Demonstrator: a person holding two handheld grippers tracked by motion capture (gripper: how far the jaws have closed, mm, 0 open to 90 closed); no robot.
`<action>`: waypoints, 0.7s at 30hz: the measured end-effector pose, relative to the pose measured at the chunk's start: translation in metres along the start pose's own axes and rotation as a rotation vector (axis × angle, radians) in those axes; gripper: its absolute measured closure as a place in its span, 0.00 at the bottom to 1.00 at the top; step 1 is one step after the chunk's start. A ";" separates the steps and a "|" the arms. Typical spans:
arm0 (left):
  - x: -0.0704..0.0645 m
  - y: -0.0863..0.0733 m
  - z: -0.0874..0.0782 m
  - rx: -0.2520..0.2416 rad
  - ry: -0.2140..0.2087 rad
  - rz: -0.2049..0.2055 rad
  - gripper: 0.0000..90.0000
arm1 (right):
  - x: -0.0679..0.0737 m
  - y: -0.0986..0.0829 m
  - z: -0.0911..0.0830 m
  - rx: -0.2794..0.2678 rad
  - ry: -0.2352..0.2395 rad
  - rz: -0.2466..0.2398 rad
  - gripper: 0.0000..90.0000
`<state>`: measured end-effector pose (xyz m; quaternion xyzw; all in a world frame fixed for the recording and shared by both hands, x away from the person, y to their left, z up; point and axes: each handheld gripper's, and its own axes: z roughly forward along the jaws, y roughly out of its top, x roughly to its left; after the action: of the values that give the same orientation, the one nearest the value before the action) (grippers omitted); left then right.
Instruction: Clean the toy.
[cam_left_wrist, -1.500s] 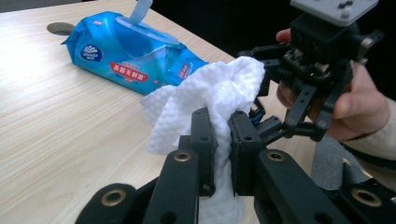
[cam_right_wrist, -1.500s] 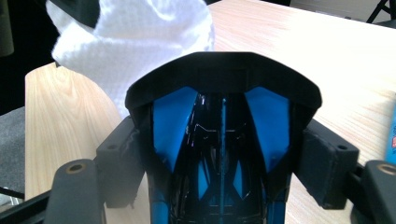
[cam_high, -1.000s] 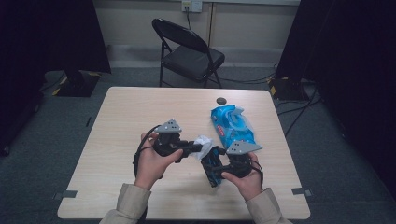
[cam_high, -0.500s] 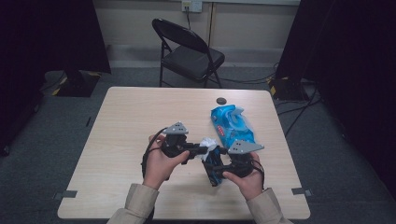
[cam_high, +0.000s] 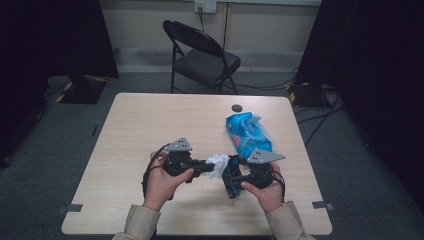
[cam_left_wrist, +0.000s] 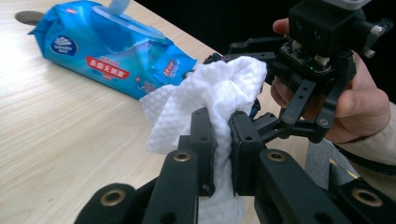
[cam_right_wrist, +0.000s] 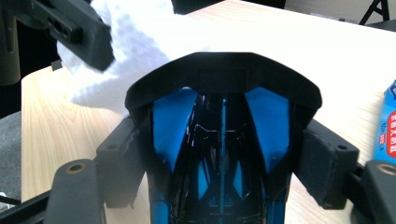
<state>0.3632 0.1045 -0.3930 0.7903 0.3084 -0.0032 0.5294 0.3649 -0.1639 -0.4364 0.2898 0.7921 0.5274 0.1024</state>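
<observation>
My left gripper (cam_high: 209, 165) (cam_left_wrist: 219, 122) is shut on a crumpled white wipe (cam_high: 218, 163) (cam_left_wrist: 225, 83). The wipe presses against the near end of a black and blue plastic object (cam_high: 231, 176) (cam_right_wrist: 222, 140). My right gripper (cam_high: 236, 179) (cam_right_wrist: 222, 149) is shut on that object's sides, just above the table's front part. Its body and the hand around it (cam_left_wrist: 317, 70) appear behind the wipe in the left gripper view. The wipe (cam_right_wrist: 140, 42) and one left finger (cam_right_wrist: 70, 25) lie beyond the object's curved black rim. A blue wet-wipes pack (cam_high: 247, 134) (cam_left_wrist: 107, 51) with its flap up lies behind the right gripper.
A small dark disc (cam_high: 236, 107) (cam_left_wrist: 29, 17) lies on the wooden table (cam_high: 150, 125) beyond the pack. A black folding chair (cam_high: 202, 55) stands behind the table's far edge. The pack's edge (cam_right_wrist: 390, 126) appears at the right of the right gripper view.
The left gripper with the wipe went a little right, then back left and nearer the person, staying against the object. The right gripper barely moved.
</observation>
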 end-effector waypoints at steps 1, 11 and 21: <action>0.001 0.000 -0.002 -0.009 0.002 -0.002 0.91 | 0.000 0.000 0.000 0.000 -0.001 0.001 0.29; 0.005 -0.012 0.001 0.023 -0.003 -0.013 0.91 | 0.000 0.002 -0.001 -0.012 0.004 0.002 0.29; 0.004 -0.017 0.019 0.058 -0.005 -0.003 0.91 | 0.004 0.003 -0.001 -0.015 0.017 -0.006 0.29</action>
<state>0.3638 0.0949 -0.4170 0.8047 0.3081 -0.0148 0.5072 0.3623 -0.1612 -0.4324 0.2822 0.7899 0.5354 0.0993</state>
